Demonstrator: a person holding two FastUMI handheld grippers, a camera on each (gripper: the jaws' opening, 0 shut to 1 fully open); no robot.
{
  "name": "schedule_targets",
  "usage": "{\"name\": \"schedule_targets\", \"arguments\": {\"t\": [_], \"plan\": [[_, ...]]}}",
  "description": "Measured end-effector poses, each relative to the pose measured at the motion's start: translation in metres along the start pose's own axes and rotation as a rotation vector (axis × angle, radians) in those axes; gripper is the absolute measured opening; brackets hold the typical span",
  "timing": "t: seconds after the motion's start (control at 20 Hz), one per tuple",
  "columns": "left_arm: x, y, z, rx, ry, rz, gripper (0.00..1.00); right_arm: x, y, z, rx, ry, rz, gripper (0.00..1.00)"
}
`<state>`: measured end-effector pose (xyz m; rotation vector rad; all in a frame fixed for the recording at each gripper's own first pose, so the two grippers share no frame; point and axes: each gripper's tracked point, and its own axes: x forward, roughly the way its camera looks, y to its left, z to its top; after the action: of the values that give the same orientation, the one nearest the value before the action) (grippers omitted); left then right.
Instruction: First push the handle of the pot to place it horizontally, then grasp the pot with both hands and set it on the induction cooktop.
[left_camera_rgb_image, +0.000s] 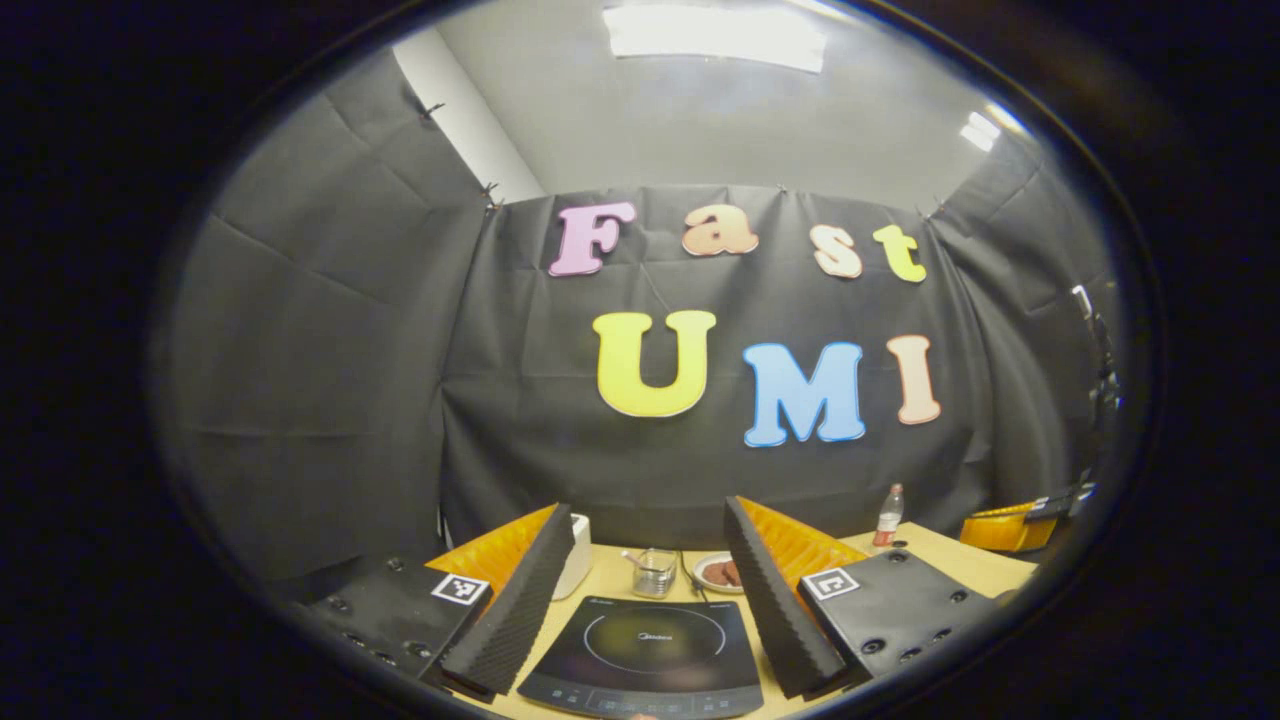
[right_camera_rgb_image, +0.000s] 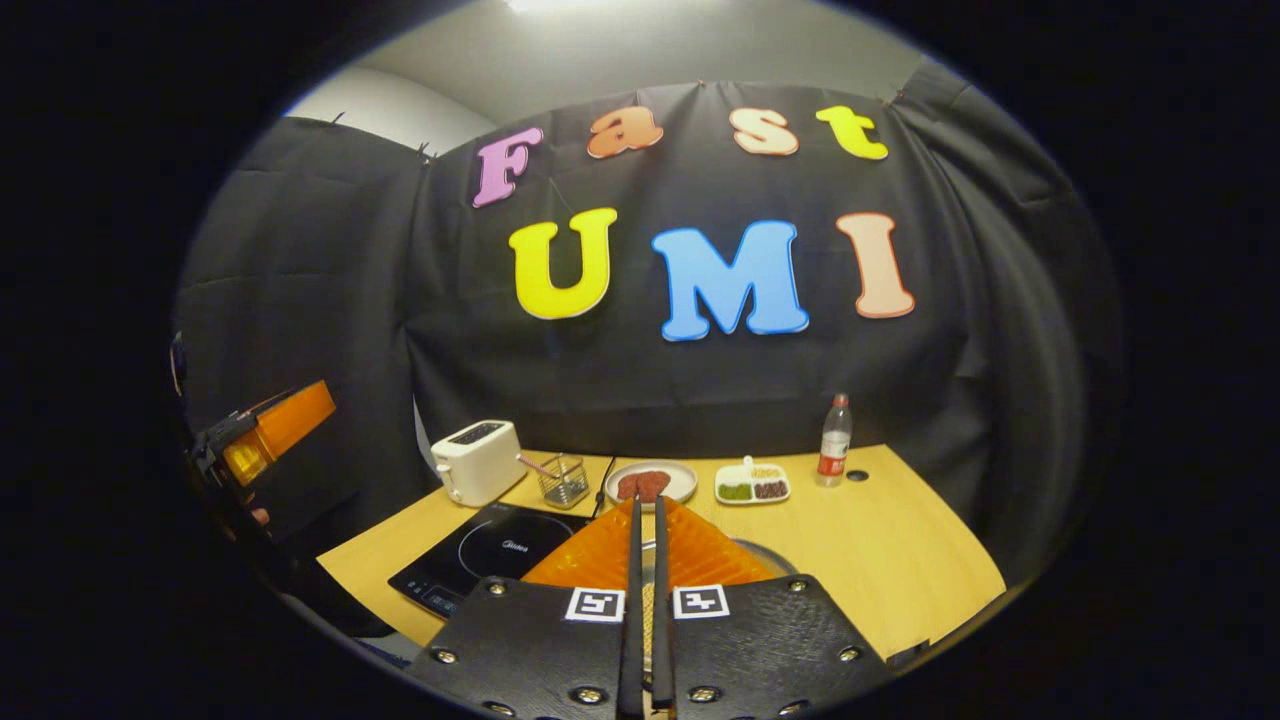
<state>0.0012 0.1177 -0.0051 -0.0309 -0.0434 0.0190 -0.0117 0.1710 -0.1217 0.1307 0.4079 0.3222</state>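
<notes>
The black induction cooktop (left_camera_rgb_image: 645, 648) lies on the wooden table, right under and between my left gripper's (left_camera_rgb_image: 648, 508) fingers, which stand wide open with nothing between them. In the right gripper view the cooktop (right_camera_rgb_image: 480, 560) sits at the lower left. My right gripper (right_camera_rgb_image: 647, 505) is shut, its fingers pressed almost together above the table. A grey curved rim (right_camera_rgb_image: 765, 556), seemingly the pot, peeks out behind the right finger; the rest is hidden. The left gripper (right_camera_rgb_image: 265, 435) hangs far off at the left edge, held by a hand.
Along the table's back stand a white toaster (right_camera_rgb_image: 478, 460), a small glass holder (right_camera_rgb_image: 565, 480), a plate of meat (right_camera_rgb_image: 650, 484), a divided dish (right_camera_rgb_image: 752, 489) and a bottle (right_camera_rgb_image: 835, 440). The right gripper (left_camera_rgb_image: 1010, 525) shows at the right of the left gripper view.
</notes>
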Motion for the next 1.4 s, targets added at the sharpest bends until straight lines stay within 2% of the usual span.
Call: {"name": "schedule_targets", "arguments": {"t": [0.1,0.15,0.2,0.3,0.35,0.5,0.7,0.75,0.9,0.95,1.0,1.1,1.15,1.2,1.4], "plan": [[-0.001,0.005,0.0,-0.003,0.004,-0.004,1.0,0.007,0.014,-0.022,0.0,0.076,0.07,0.04],[-0.001,0.009,-0.002,0.002,0.01,-0.002,1.0,0.009,0.023,-0.035,0.006,0.112,0.103,0.04],[-0.001,0.012,-0.002,0.004,0.012,0.005,0.94,0.013,0.031,-0.047,0.012,0.149,0.133,0.04],[-0.003,0.013,-0.001,-0.004,0.014,0.009,0.97,0.018,0.041,-0.075,0.018,0.23,0.175,0.04],[-0.003,0.013,0.0,-0.002,0.016,0.011,1.0,0.019,0.044,-0.088,0.019,0.276,0.189,0.04],[-0.005,0.017,-0.004,0.013,0.018,0.026,0.94,0.028,0.045,-0.121,0.009,0.377,0.217,0.04],[-0.003,0.018,-0.012,0.001,0.044,0.057,0.94,0.033,0.045,-0.171,-0.009,0.513,0.26,0.04],[-0.002,0.017,-0.013,0.001,0.049,0.059,0.98,0.032,0.046,-0.184,-0.012,0.55,0.273,0.04],[0.0,0.011,-0.017,0.025,0.061,0.071,0.94,0.033,0.046,-0.214,-0.004,0.66,0.307,0.04],[0.0,0.008,-0.016,0.029,0.06,0.073,0.94,0.034,0.044,-0.221,-0.007,0.68,0.311,0.04],[0.003,0.006,-0.015,0.034,0.061,0.074,1.0,0.035,0.042,-0.224,-0.01,0.687,0.315,0.04],[0.005,-0.002,-0.017,0.043,0.067,0.077,0.98,0.036,0.037,-0.227,-0.014,0.708,0.326,0.04],[0.007,-0.004,-0.017,0.048,0.07,0.078,1.0,0.036,0.034,-0.23,-0.017,0.718,0.328,0.04],[0.008,-0.008,-0.017,0.052,0.072,0.079,0.94,0.037,0.03,-0.232,-0.021,0.731,0.329,0.04],[0.016,-0.023,-0.019,0.062,0.077,0.084,0.94,0.031,0.023,-0.242,-0.006,0.786,0.349,0.03]]}}
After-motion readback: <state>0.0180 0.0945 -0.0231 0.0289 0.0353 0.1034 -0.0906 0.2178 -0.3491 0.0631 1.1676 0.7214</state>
